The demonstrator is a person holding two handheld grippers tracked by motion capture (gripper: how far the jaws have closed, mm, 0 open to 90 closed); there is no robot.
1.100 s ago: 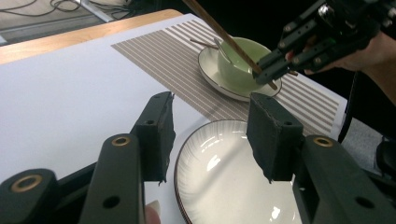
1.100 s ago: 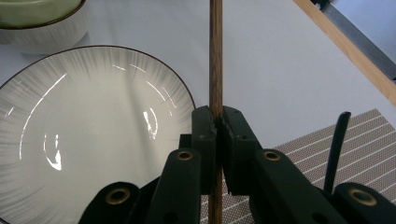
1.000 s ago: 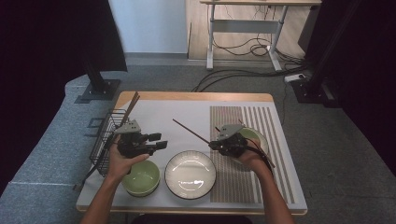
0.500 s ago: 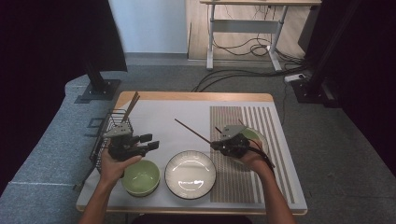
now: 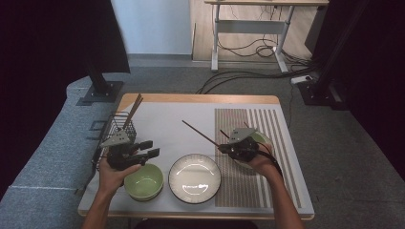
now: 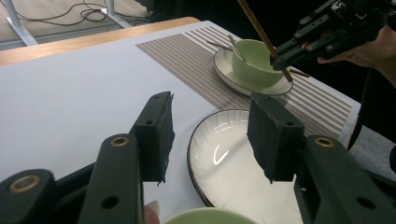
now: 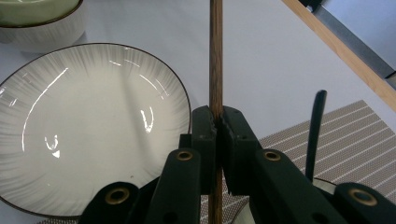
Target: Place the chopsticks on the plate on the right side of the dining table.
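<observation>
Lower left of the high view: left gripper (image 5: 145, 149) above a green bowl (image 5: 143, 182), jaws spread, nothing between them. White plate (image 5: 195, 178) at lower centre of the bench (image 5: 167, 124), just beside that bowl. Right of centre: right gripper (image 5: 223, 149), jaws pressed together, pinching a brown chopstick (image 5: 199, 133) that slants up-left over the bench; in the right gripper view the stick (image 7: 215, 56) runs straight up from between the pads. Under the right hand (image 5: 258, 160) a second green bowl on a saucer (image 5: 260, 139), on the striped mat (image 5: 248, 129). Farther, mid-left edge: wire rack (image 5: 120, 128) with more chopsticks standing in it.
</observation>
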